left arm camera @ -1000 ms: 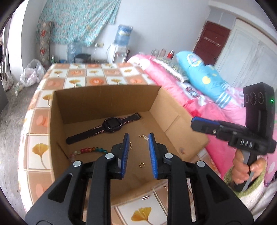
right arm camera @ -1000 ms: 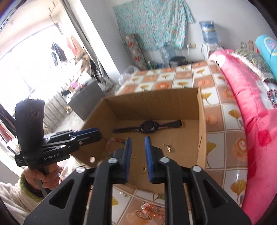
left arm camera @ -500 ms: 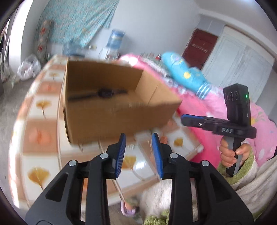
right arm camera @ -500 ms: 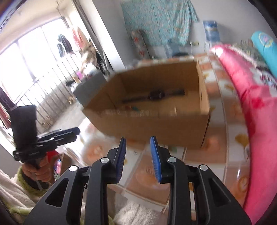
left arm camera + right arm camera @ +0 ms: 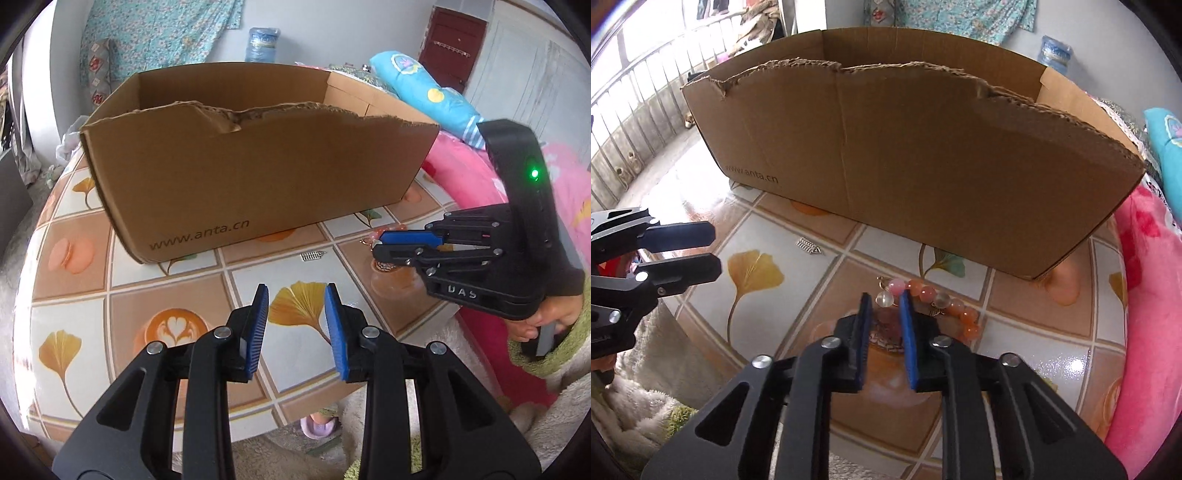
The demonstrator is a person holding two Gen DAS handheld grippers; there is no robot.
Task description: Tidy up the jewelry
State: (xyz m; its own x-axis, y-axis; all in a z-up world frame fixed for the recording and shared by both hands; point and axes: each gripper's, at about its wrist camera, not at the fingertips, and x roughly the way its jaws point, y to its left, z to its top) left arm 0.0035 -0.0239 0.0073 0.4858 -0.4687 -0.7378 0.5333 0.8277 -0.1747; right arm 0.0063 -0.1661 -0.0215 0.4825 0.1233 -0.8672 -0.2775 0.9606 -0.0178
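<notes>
A bracelet of pink, orange and clear beads (image 5: 955, 308) lies on the tiled table in front of the cardboard box (image 5: 923, 147). My right gripper (image 5: 885, 300) points down at the bracelet's left end. Its jaws are closing, with a clear bead and a pink bead between the blue pads. In the left wrist view the right gripper (image 5: 376, 245) shows from the side, fingers nearly together over the beads. My left gripper (image 5: 295, 295) hangs open over a ginkgo-leaf tile with nothing between its fingers. A small silver comb-shaped piece (image 5: 313, 255) lies near the box.
The box (image 5: 258, 177) stands with its tall torn front wall toward me, so its inside is hidden. Pink bedding (image 5: 1145, 295) runs along the table's right side. The table edge (image 5: 314, 400) is close below, with a slipper (image 5: 319, 424) on the floor.
Both grippers came down from above the open box to the tabletop in front of it. The right jaws widened, then narrowed around the bracelet's beads. The left jaws opened slightly.
</notes>
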